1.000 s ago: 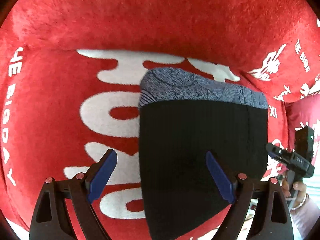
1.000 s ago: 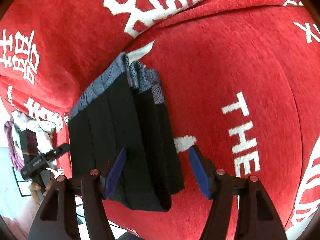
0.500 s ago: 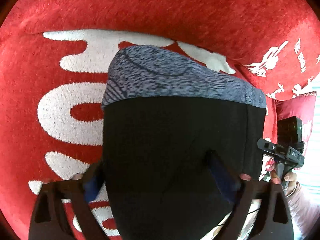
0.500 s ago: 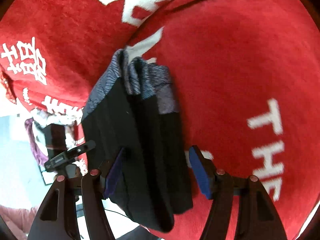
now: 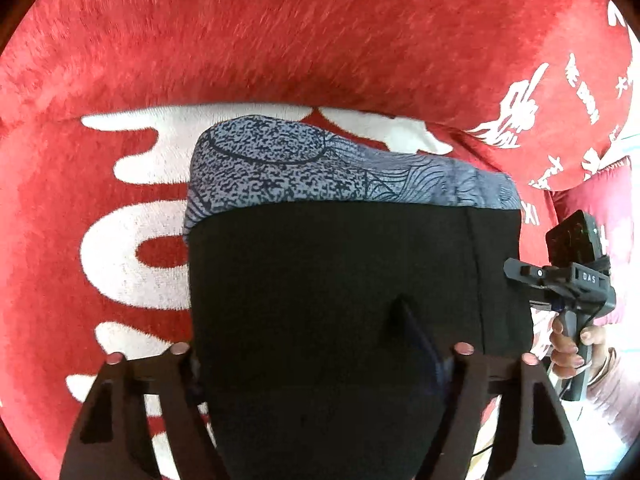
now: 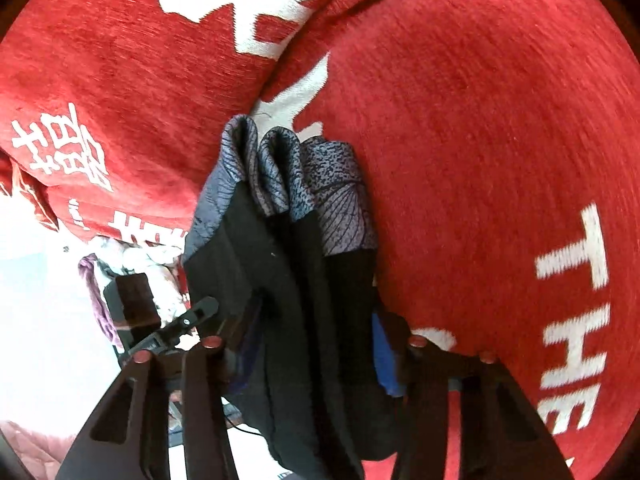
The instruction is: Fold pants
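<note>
The folded black pants point(image 5: 340, 280) with a grey-blue patterned waistband point(image 5: 320, 172) lie on the red sofa seat. My left gripper point(image 5: 320, 344) straddles the near edge of the stack, jaws wide; the cloth covers its left finger. In the right wrist view the pants point(image 6: 288, 280) show as several stacked layers, seen from the side. My right gripper point(image 6: 316, 344) straddles these layers with jaws wide apart, its blue right pad point(image 6: 384, 352) beside the cloth.
Red sofa cover point(image 5: 320, 40) with white lettering fills both views, the backrest rising behind the pants. The right gripper point(image 5: 568, 280) and the hand holding it show at the right. A pile of clothes point(image 6: 120, 264) lies past the sofa's left end.
Both grippers have moved forward onto the folded pants. The stack now lies between each pair of fingers, where a second ago it lay ahead of them.
</note>
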The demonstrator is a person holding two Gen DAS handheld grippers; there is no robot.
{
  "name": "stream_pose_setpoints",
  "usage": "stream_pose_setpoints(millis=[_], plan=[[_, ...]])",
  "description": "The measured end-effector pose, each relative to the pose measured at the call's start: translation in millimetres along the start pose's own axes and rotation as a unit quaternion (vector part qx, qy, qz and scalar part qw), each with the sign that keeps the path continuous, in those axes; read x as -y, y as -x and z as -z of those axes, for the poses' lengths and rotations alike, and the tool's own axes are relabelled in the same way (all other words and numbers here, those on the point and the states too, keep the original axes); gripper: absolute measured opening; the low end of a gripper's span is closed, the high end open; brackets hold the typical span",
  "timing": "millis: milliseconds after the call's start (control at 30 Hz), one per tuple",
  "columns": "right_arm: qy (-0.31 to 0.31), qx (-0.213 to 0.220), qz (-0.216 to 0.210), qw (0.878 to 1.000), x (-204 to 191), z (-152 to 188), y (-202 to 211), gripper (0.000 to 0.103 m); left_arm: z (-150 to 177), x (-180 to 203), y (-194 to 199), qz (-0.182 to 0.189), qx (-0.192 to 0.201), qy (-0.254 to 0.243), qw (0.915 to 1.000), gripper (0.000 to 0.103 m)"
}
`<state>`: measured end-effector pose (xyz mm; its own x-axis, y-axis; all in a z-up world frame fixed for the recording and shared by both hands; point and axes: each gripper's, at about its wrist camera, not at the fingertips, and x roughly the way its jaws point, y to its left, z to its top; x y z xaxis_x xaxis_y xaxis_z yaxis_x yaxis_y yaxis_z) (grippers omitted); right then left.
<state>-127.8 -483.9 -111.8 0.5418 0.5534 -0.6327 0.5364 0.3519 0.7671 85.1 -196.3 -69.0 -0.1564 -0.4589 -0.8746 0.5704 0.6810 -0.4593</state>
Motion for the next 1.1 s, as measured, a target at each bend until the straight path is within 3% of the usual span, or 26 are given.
stream_pose_setpoints(millis=[133, 500, 700, 900, 1100], plan=[[-0.022, 0.013, -0.029, 0.999, -3, 9, 6, 0.044, 5, -1, 22, 0.019, 0.011, 0.005, 0.9998, 0.065], [-0.022, -0.006, -0.068, 0.997, -45, 65, 9, 0.043, 53, -9, 78, -0.003, 0.013, -0.009, 0.9999, 0.064], [-0.020, -0.020, -0.068, 0.997, -61, 110, -21, 0.043, 94, -46, 96, -0.018, 0.003, 0.014, 0.9997, 0.064], [-0.002, -0.039, -0.041, 0.998, -65, 129, -57, 0.043, 117, -82, 82, -0.039, 0.007, 0.036, 0.9986, 0.065], [0.022, -0.025, 0.021, 0.999, -62, 121, -66, 0.045, 113, -92, 70, -0.066, 0.021, 0.029, 0.9972, 0.095]])
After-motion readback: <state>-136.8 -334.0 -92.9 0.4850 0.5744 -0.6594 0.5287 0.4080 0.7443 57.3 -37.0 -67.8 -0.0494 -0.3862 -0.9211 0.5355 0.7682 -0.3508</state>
